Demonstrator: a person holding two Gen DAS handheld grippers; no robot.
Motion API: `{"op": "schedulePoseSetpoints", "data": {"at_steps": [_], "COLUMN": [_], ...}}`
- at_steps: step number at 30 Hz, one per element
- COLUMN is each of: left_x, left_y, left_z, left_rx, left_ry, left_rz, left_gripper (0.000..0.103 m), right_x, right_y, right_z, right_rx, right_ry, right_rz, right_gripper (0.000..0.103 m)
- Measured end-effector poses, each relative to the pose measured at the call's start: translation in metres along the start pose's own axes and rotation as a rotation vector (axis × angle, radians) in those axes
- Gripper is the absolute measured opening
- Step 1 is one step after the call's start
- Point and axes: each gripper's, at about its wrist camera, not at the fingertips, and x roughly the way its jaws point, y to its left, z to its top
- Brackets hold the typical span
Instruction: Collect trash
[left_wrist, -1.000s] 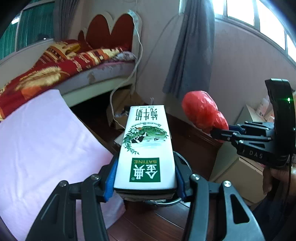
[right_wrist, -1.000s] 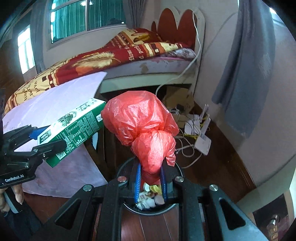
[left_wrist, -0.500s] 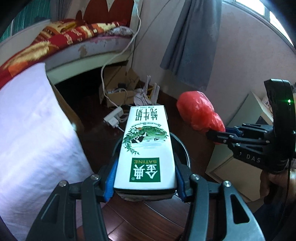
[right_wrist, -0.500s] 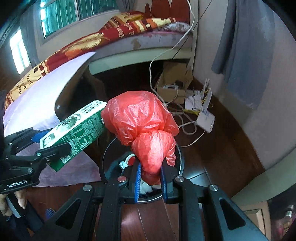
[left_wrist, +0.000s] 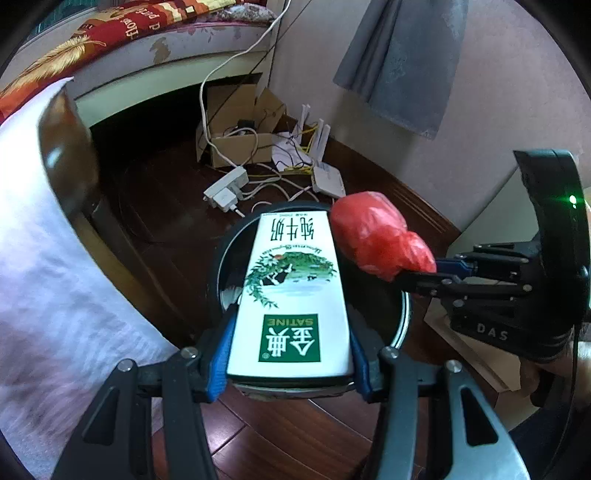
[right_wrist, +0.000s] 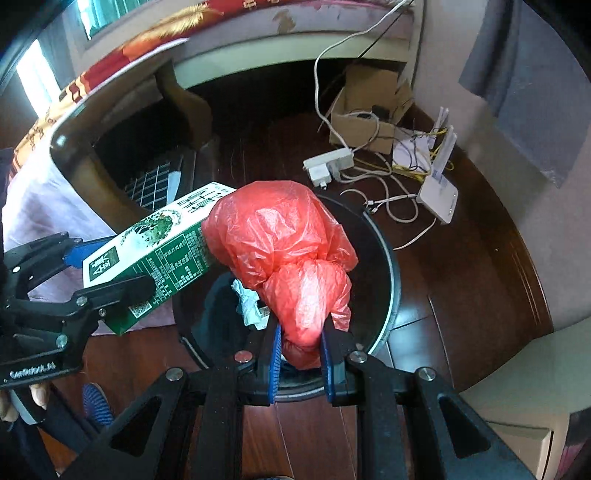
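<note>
Crinkled red plastic bag (right_wrist: 284, 254) beside boxy carton (left_wrist: 291, 291).

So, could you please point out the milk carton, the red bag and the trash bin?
milk carton (left_wrist: 291, 295): left wrist view, printed top face.
red bag (right_wrist: 280, 236): right wrist view, bulging upper part.
trash bin (right_wrist: 384, 251): right wrist view, right rim.

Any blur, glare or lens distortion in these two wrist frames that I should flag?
Left wrist view: white cloth at left is motion-smeared, milk carton sharp, fisheye bends the bed edge, corners vignetted black. Right wrist view: window at upper left is blown out, red plastic bag shows glossy highlights, grey curtain soft.
</note>
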Motion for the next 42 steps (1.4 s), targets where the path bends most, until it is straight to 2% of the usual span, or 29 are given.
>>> {"op": "schedulePoseSetpoints", "data": {"at_steps": [2, 3, 4, 5, 8, 9, 16, 23, 29, 35, 42], "left_x": [0.01, 0.015, 0.02, 0.024, 0.024, 0.023, 0.015, -0.005, -0.027, -0.076, -0.139], "left_y": [0.002, 0.004, 0.007, 0.008, 0.008, 0.008, 0.016, 0.016, 0.012, 0.006, 0.018], "left_z": [0.001, 0.0, -0.001, -0.003, -0.014, -0.017, -0.027, -0.028, -0.029, -0.033, -0.038], "left_rx": [-0.009, -0.024, -0.038, -0.041, -0.034, -0.03, -0.066, -0.068, -0.071, -0.065, -0.096], "left_ry": [0.027, 0.035, 0.037, 0.045, 0.042, 0.037, 0.015, -0.023, -0.049, -0.12, -0.197], "left_rz": [-0.019, -0.026, -0.029, -0.01, 0.056, 0.08, 0.108, 0.133, 0.168, 0.19, 0.235], "left_gripper": [0.055, 0.058, 0.069, 0.075, 0.102, 0.103, 0.103, 0.103, 0.103, 0.103, 0.103], "right_x": [0.018, 0.023, 0.03, 0.032, 0.034, 0.032, 0.021, 0.004, -0.031, -0.079, -0.125], "right_y": [0.0, -0.001, -0.005, -0.01, -0.023, -0.028, -0.034, -0.01, 0.012, 0.043, 0.077], "right_z": [0.001, 0.0, -0.004, -0.006, -0.014, -0.015, -0.018, -0.015, -0.014, -0.013, -0.01], "right_rx": [-0.022, -0.029, -0.035, -0.041, -0.045, -0.039, -0.024, -0.056, -0.078, -0.116, -0.153], "right_ry": [0.047, 0.052, 0.052, 0.057, 0.094, 0.088, 0.065, 0.03, -0.031, -0.115, -0.207], "right_rz": [0.006, -0.009, -0.067, -0.113, -0.193, -0.208, -0.208, -0.196, -0.181, -0.15, -0.131], "right_gripper": [0.022, 0.027, 0.056, 0.101, 0.103, 0.103, 0.103, 0.103, 0.103, 0.103, 0.103]}}
